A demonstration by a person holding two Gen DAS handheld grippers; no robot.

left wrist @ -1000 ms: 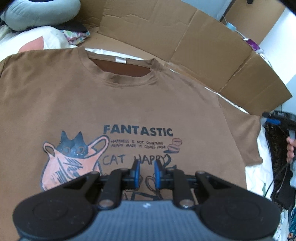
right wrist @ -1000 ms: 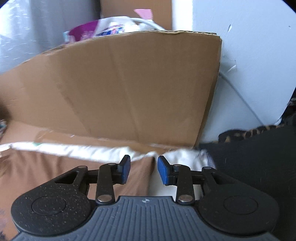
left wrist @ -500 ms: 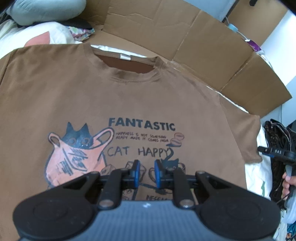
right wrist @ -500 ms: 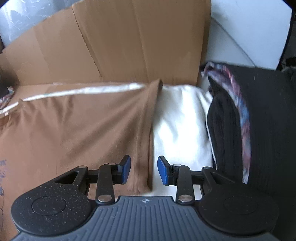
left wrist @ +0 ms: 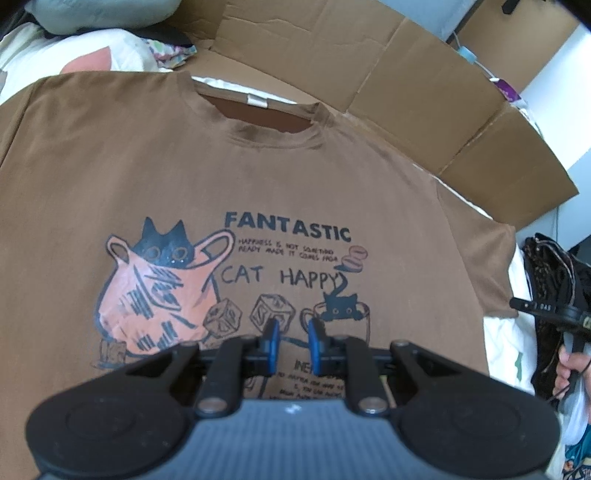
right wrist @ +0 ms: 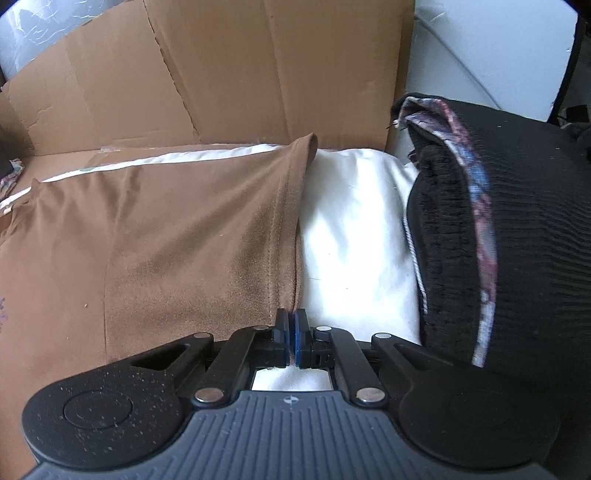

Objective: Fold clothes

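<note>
- A brown T-shirt (left wrist: pixel 207 177) lies flat and spread out on a white sheet (right wrist: pixel 351 229), front side up.
- Its neck hole (left wrist: pixel 266 118) points away from the left camera, toward the cardboard (left wrist: pixel 406 74) standing behind it. The bottom of the shirt is hidden under the left claw.
- So the long way of the shirt runs from close to the left camera out to the cardboard. The sleeves stick out to the left and right.
- The front has a picture of a black cat in an orange bag (left wrist: pixel 159 291), with the words "FANTASTIC" and "CAT HAPPY".
- In the picture a small black cat sits in a cup (left wrist: pixel 340 317), and there are some dice beside it.
- The left claw (left wrist: pixel 293 345) hangs over the low part of the picture. Its blue tips have a gap between them and nothing is in the gap.
- The right claw (right wrist: pixel 293 341) is at the edge of the right sleeve (right wrist: pixel 273 229). Its blue tips are pressed together and the sleeve's hem runs right into them, so it looks like it is pinching the hem.
- A pile of black clothes (right wrist: pixel 517 240) sits on the sheet just to the right of that sleeve, with white sheet showing between them.
- A hand (left wrist: pixel 570 369) shows at the right edge of the left camera's view.
- A pale blue pillow (left wrist: pixel 92 14) is at the far left corner.
</note>
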